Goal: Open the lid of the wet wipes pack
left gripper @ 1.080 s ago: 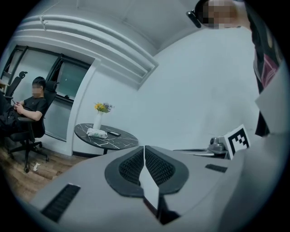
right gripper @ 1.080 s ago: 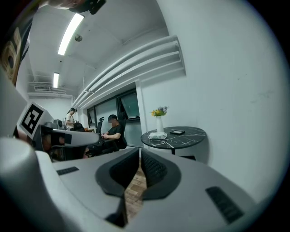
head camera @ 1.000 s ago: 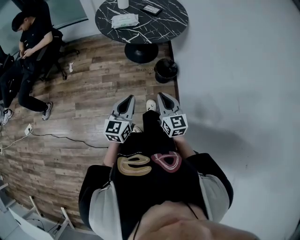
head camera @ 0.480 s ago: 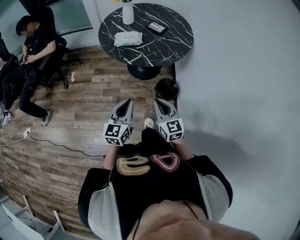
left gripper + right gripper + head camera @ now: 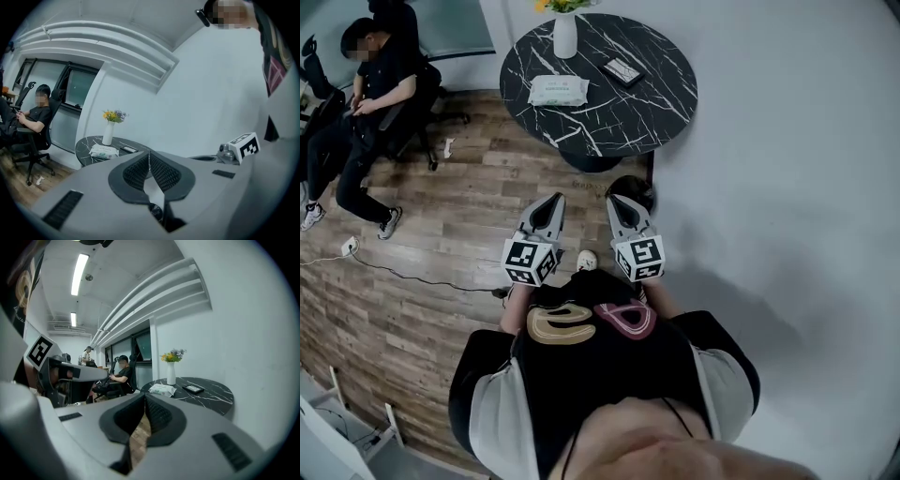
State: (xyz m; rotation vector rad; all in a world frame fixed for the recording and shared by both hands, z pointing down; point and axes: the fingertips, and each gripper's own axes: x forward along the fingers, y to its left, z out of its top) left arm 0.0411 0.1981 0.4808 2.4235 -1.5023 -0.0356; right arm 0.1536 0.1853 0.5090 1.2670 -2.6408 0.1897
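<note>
The wet wipes pack [image 5: 558, 90] is a pale flat packet lying on the left part of a round black marble table [image 5: 609, 122], its lid down. It also shows in the left gripper view, wipes pack [image 5: 104, 151], and in the right gripper view, wipes pack [image 5: 162, 389]. My left gripper [image 5: 553, 201] and right gripper [image 5: 615, 202] are held side by side in front of my chest, well short of the table. Both point toward it and both are shut with nothing between their jaws.
On the table stand a white vase with yellow flowers [image 5: 566, 36] and a dark phone-like slab [image 5: 623, 71]. A black bin [image 5: 630, 190] sits by the table's foot. A seated person [image 5: 366, 84] is at the far left. A cable [image 5: 412, 272] crosses the wooden floor.
I have walked toward the table: it has come nearer and now shows whole with the vase. Both grippers moved forward together and stayed shut.
</note>
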